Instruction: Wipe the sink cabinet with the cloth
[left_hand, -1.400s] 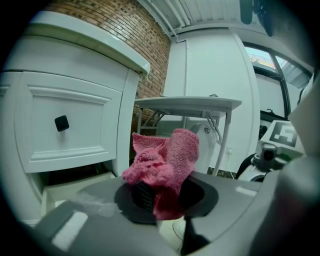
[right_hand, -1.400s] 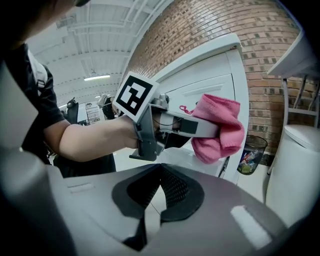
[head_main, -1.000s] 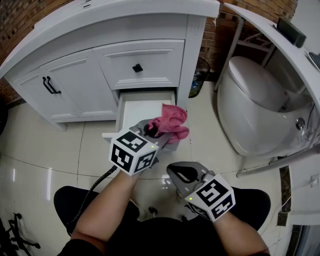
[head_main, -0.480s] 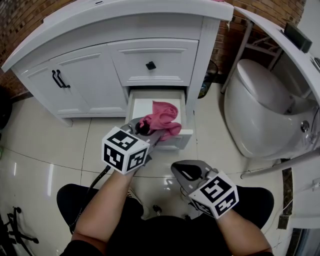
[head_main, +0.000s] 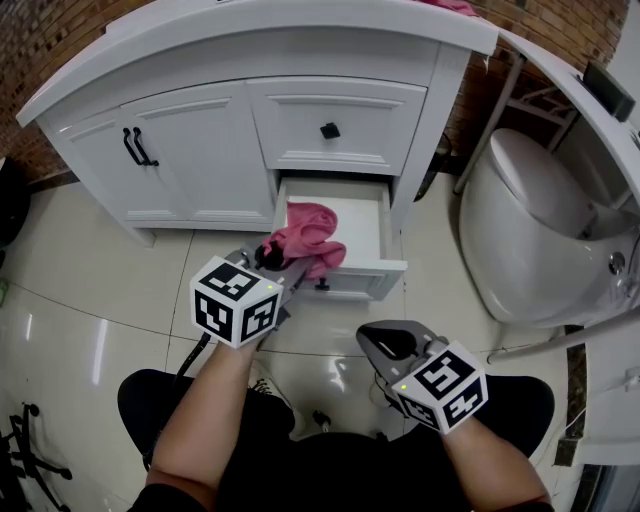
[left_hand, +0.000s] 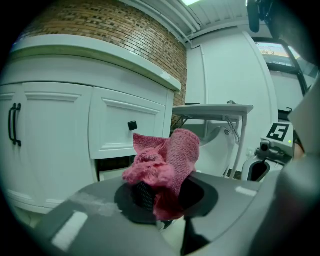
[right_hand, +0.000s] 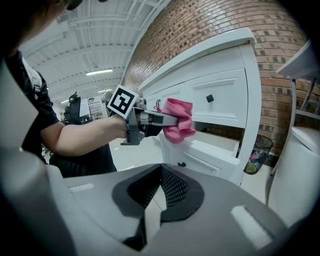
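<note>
Left tool (head_main: 268, 260) clamping cloth (head_main: 305, 232), over open drawer (head_main: 352, 282), toilet (head_main: 530, 230) beside

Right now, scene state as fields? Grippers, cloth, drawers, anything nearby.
left gripper: shut on pink cloth
right gripper: shut, nothing between the jaws, low near the person's lap
cloth position: bunched, held over the left part of the lower drawer
lower drawer: pulled open
upper drawer: shut
cabinet doors: shut
toilet: right of the cabinet
</note>
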